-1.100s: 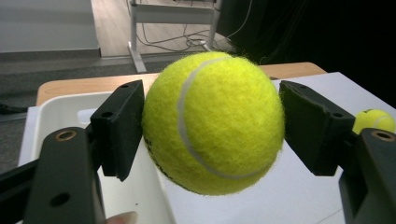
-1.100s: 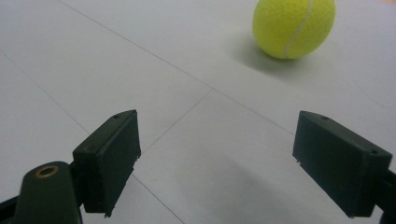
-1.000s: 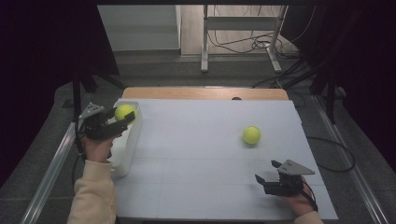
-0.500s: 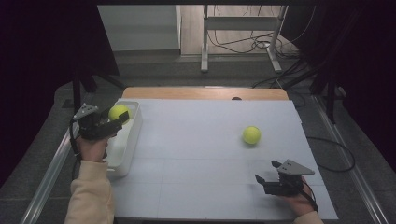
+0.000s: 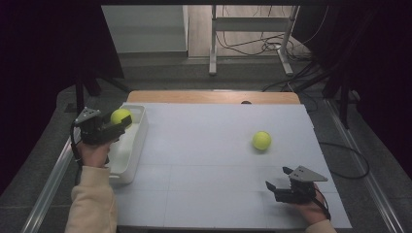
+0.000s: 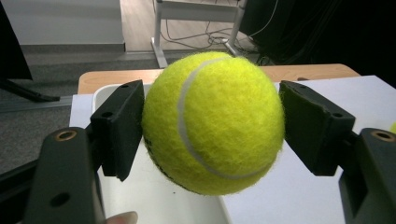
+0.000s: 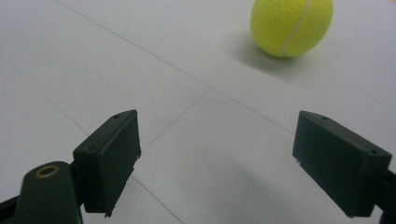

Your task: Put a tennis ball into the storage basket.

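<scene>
- Left gripper [image 6: 212,126]: its pads [image 6: 119,126] clamp the held tennis ball [image 6: 212,123] from both sides, over the white bin [image 5: 138,133] at the table's left edge; the ball hides the bin's inside
- Right gripper [image 7: 217,163]: jaws spread wide with nothing between them, near right; the second tennis ball [image 7: 292,25] lies farther off, its top cut off
- Since a second ago, the left hand [image 5: 94,153] has drifted slightly left; the right gripper has stayed put

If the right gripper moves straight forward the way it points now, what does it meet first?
Probably nothing soon. The right gripper, jaws open, looks along the bare white table. The loose yellow-green tennis ball lies ahead but off to the right of its line, so it may pass beside it; depth is hard to judge.
</scene>
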